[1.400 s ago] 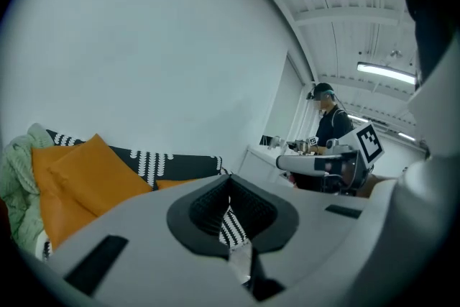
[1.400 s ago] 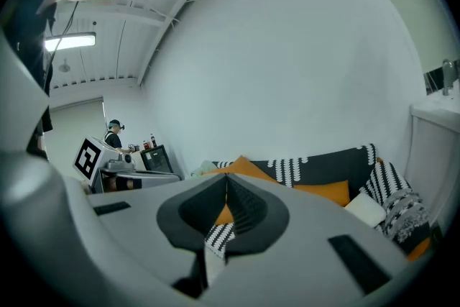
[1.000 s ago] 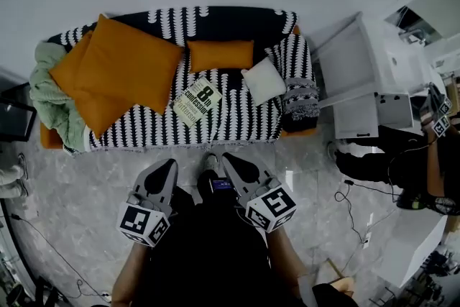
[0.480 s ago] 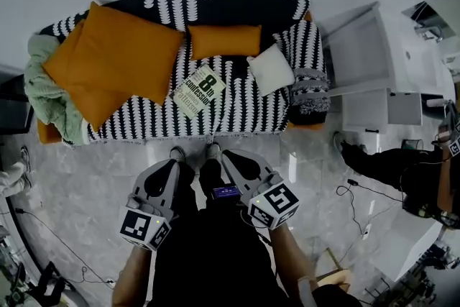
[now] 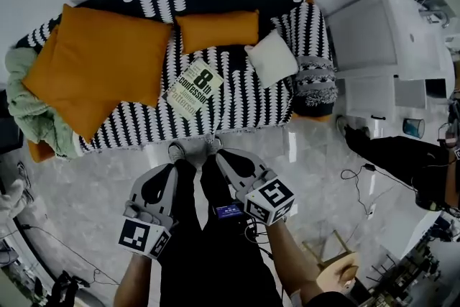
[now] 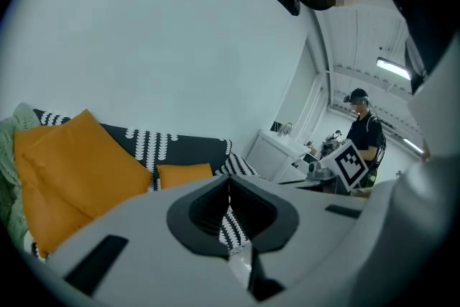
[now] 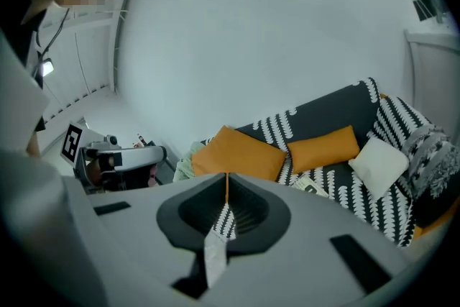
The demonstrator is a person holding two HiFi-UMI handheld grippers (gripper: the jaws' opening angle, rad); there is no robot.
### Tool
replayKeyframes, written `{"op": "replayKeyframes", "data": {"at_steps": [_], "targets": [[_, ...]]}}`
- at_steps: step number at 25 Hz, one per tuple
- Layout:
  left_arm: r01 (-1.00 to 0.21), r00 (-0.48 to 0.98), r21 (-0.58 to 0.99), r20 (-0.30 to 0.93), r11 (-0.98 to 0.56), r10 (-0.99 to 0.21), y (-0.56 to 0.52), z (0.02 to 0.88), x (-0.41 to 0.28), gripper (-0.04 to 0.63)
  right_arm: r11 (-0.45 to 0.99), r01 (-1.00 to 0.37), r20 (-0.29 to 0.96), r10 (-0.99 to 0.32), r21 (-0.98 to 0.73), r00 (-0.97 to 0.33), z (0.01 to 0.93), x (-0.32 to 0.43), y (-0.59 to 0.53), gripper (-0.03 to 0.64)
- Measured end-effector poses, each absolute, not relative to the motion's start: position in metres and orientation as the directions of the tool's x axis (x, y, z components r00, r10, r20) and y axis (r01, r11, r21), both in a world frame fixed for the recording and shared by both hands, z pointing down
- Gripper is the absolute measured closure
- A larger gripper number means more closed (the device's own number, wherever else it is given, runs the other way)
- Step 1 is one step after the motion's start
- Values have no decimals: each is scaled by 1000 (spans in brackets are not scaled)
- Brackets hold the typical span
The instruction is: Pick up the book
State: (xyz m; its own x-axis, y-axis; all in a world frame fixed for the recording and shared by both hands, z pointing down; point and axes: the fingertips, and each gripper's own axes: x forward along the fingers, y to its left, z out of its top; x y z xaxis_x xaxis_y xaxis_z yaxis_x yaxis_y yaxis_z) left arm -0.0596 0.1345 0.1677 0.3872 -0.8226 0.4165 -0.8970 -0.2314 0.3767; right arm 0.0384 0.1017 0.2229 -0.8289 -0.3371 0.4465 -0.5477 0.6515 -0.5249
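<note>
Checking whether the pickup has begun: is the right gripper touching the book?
Apart. The head view shows the right gripper over the floor, with striped sofa seat between it and the book.

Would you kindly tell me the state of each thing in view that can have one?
Book: closed, lying flat on the sofa seat, not gripped.
Left gripper: shut, empty, away from the book.
Right gripper: shut, empty, away from the book.
Green blanket: bunched up at the sofa's left end.
White cushion: lying on the seat, clear of the book.
</note>
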Motion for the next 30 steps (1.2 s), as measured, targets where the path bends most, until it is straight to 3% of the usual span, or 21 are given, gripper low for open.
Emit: {"op": "replayKeyframes", "data": {"at_steps": [13, 15, 23, 30], "targets": [[-870, 456, 415, 468, -267, -757, 105, 250, -84, 581, 516, -575, 467, -336, -635, -818, 337, 11, 88, 590], [-872, 448, 417, 472, -256, -759, 103, 265, -88, 581, 497, -568, 467, -325, -656, -823, 358, 8, 88, 526], [-865, 470, 420, 483, -276, -739, 93, 326, -94, 581, 403, -577, 474, -332, -710, -816, 431, -1, 80, 481], [-856, 489, 434, 503, -281, -713, 92, 353, -93, 581, 335, -546, 452, -320, -768, -833, 481, -8, 79, 375]]}}
